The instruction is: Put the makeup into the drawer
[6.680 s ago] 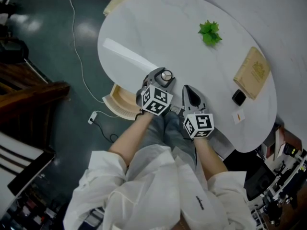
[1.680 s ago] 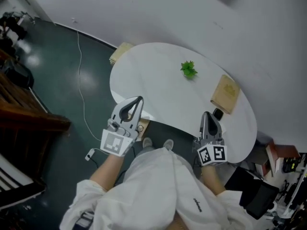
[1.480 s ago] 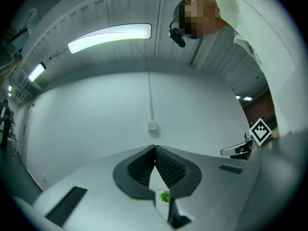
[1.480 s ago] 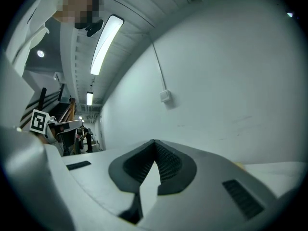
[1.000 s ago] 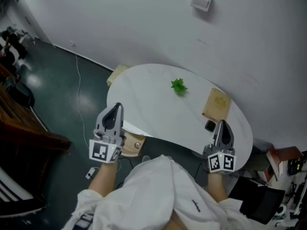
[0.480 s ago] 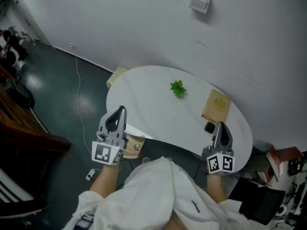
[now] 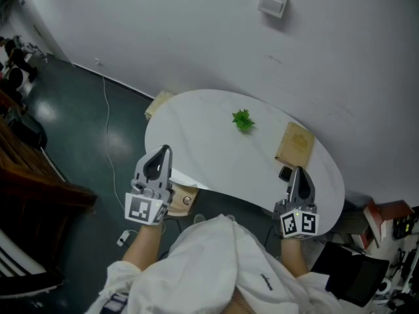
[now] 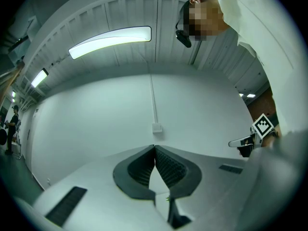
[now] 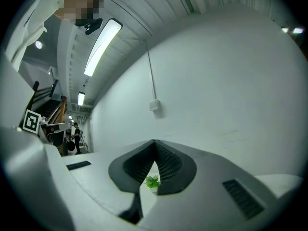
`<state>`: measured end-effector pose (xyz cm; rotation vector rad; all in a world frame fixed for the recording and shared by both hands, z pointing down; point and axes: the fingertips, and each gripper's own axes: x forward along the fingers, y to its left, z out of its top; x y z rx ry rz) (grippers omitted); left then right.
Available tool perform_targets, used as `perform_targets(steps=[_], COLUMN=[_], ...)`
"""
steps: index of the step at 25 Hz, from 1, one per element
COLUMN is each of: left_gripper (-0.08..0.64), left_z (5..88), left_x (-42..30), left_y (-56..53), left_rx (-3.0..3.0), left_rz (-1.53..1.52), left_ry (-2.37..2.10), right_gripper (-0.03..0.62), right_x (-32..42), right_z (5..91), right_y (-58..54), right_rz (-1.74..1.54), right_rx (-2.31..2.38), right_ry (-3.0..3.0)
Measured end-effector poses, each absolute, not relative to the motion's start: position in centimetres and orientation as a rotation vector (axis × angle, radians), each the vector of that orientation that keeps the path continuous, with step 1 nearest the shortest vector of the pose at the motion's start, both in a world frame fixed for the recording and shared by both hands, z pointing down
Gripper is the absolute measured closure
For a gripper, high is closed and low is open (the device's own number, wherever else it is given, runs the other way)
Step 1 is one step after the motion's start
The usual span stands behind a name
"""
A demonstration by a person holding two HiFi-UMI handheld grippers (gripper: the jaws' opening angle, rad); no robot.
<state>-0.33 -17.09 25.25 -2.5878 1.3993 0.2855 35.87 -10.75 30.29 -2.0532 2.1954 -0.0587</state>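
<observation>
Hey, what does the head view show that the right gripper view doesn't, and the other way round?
Only the head view shows the open drawer with a small round item inside, and the tan box. Only the right gripper view shows the ceiling lights and a distant person. Both show the green plant and the wall box.

Plant [image 7: 243, 120]: on table [image 7: 203, 133], far side.
Flat box [image 7: 294, 144]: on table, right end.
Drawer [image 7: 177, 207]: sticking out under table's near left edge.
Makeup [image 7: 187, 200]: in drawer.
</observation>
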Motion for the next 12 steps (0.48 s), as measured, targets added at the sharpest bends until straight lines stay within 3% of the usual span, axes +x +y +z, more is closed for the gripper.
perform_targets(steps=[12], left_gripper=[0.534], left_z=[26.19], left_x=[-0.51], left_y=[-17.2], left_rx=[-2.592], left_rz=[0.261], left_ry=[1.403], right_gripper=[0.575], right_x=[35.42], right_z=[30.37], right_y=[-10.86], right_rz=[-0.084], right_rx=[-2.028], right_ry=[2.203])
